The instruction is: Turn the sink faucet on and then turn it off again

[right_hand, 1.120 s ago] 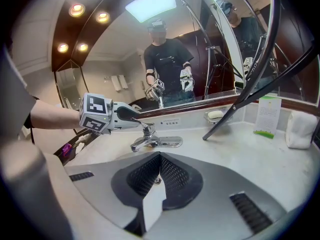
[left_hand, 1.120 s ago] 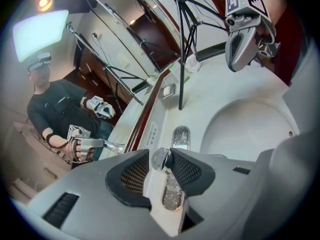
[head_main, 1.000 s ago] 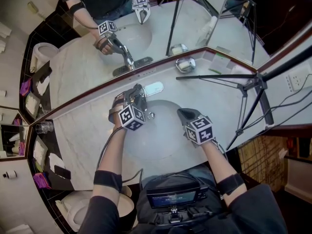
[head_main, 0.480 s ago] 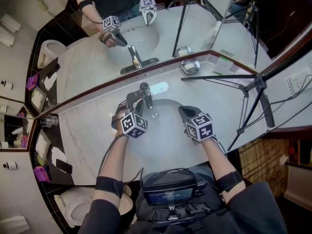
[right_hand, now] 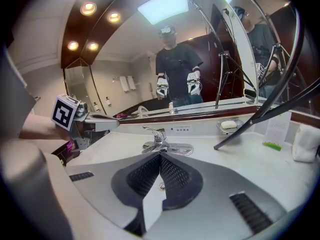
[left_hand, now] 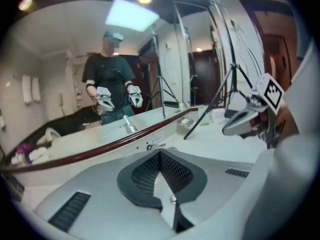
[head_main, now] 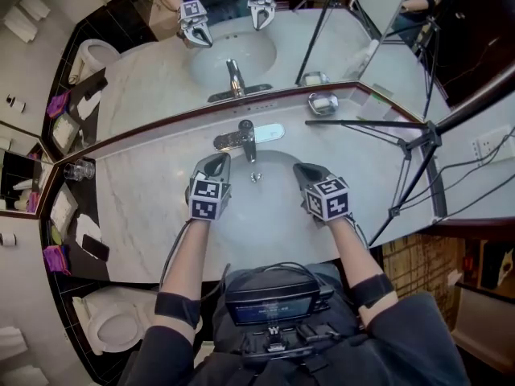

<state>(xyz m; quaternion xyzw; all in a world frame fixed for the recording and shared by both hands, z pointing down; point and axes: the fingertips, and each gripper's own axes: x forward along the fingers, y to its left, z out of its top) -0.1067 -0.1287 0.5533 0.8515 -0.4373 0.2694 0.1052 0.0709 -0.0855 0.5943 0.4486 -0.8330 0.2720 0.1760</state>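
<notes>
The chrome faucet stands at the back rim of the oval sink, with its lever lying over the base plate. My left gripper hovers over the basin's left side, clear of the faucet. Its jaws have just been closing and are now shut with nothing between them. My right gripper hovers over the basin's right side, also shut and empty. In the right gripper view the faucet sits straight ahead and the left gripper shows at the left.
A black tripod leg lies across the counter right of the faucet. A soap dish sits by the mirror. A glass stands at the counter's left end. A toilet is below left.
My left gripper has drawn back from the faucet lever toward me, rolled upright and closed its jaws. The right gripper has barely moved.
</notes>
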